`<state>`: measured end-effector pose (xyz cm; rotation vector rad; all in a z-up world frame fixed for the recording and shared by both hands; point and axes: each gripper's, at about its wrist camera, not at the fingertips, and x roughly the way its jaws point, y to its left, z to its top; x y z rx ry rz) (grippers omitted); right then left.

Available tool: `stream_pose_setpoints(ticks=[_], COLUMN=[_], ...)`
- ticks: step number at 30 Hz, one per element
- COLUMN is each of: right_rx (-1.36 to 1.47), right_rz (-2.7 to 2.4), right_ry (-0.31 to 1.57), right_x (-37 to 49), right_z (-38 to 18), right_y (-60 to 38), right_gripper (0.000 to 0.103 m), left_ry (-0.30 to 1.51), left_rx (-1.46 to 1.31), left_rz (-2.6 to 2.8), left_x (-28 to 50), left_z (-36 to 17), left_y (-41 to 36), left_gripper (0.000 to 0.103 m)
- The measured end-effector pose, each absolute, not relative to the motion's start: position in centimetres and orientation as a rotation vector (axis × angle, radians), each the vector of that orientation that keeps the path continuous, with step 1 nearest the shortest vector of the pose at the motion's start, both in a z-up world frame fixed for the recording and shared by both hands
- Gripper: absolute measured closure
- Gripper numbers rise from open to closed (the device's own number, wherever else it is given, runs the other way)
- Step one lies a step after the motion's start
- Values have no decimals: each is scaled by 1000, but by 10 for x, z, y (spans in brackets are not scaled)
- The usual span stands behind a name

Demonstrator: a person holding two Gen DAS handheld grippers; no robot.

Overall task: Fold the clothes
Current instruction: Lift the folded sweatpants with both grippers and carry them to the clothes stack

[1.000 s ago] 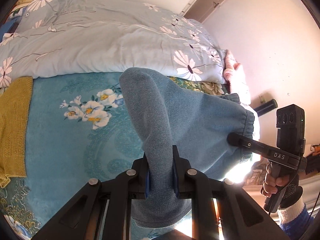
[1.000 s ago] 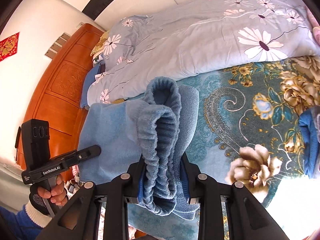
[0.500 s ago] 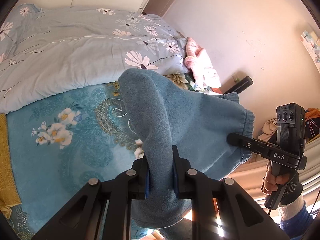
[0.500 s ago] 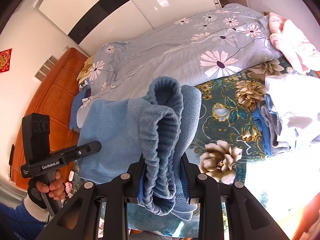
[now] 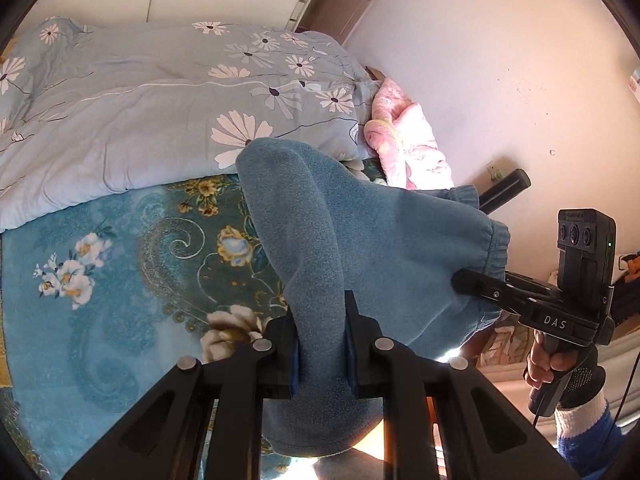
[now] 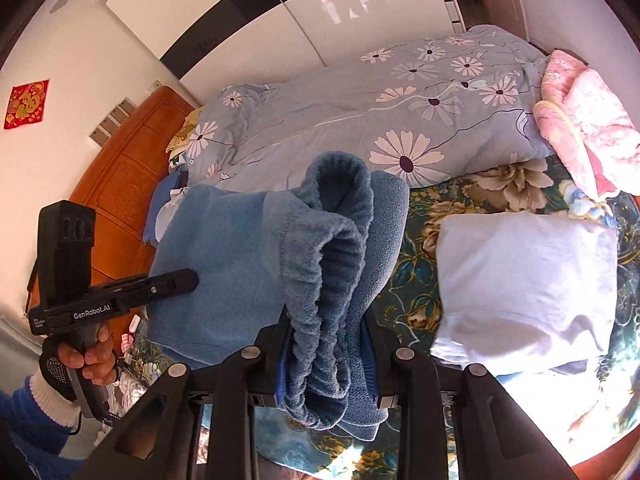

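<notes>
Fleece garment (image 5: 384, 240) stretched between both clamped tongs.

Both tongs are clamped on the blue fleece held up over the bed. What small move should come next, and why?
Probably lower it onto the bedspread in front of the white stack. The left tongs and right tongs each pinch the fleece, which hangs doubled between them, clear of the bed, so it needs laying flat.
</notes>
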<state>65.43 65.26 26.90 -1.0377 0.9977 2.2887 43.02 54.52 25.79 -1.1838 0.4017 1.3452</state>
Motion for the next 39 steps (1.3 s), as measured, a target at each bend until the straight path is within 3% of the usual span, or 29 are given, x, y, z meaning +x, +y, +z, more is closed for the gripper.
stream_pose_setpoints(ticks=[16, 39], right_rx=[-1060, -1149], right_rz=[2250, 2206], right_ry=[1065, 1095], right_x=[763, 802], right_z=[244, 198], right_y=[746, 822], right_gripper=[72, 72], left_ry=[499, 529], left_rx=[-1220, -1255], left_rz=[1282, 1219], left_x=[529, 571], left_z=[237, 188], left_y=[641, 697], left_gripper=[85, 84])
